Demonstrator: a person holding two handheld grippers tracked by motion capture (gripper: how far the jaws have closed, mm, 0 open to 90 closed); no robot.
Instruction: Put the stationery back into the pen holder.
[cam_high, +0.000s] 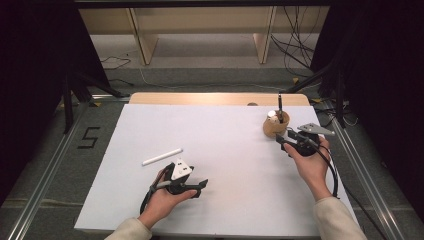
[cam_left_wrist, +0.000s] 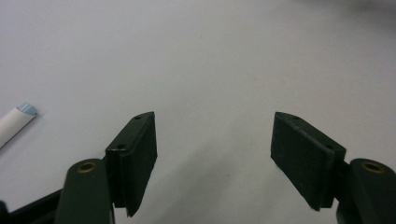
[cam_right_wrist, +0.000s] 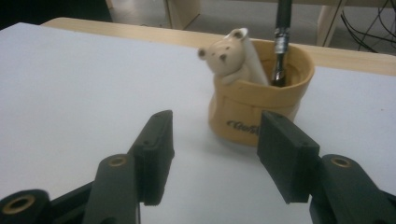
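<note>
A white pen (cam_high: 162, 156) lies flat on the white sheet, left of the middle. Its pale blue tip (cam_left_wrist: 27, 109) shows at the left edge of the left gripper view. My left gripper (cam_high: 201, 188) rests low near the front, just right of and nearer than that pen. Its jaws stand open over bare sheet (cam_left_wrist: 215, 126). At the back right stands a tan cup (cam_right_wrist: 261, 100) with a small bear figure (cam_right_wrist: 225, 58) on its rim. A black pen (cam_right_wrist: 281, 42) and a white one stand in it. My right gripper (cam_right_wrist: 215, 126) is open just in front of the cup (cam_high: 275, 125), holding nothing.
The white sheet (cam_high: 225, 150) covers most of the wooden table, whose bare edge (cam_high: 200, 98) shows at the back. Metal rails run along both sides. A black figure 5 (cam_high: 89, 137) marks the floor at the left. Cables and wooden legs lie beyond the table.
</note>
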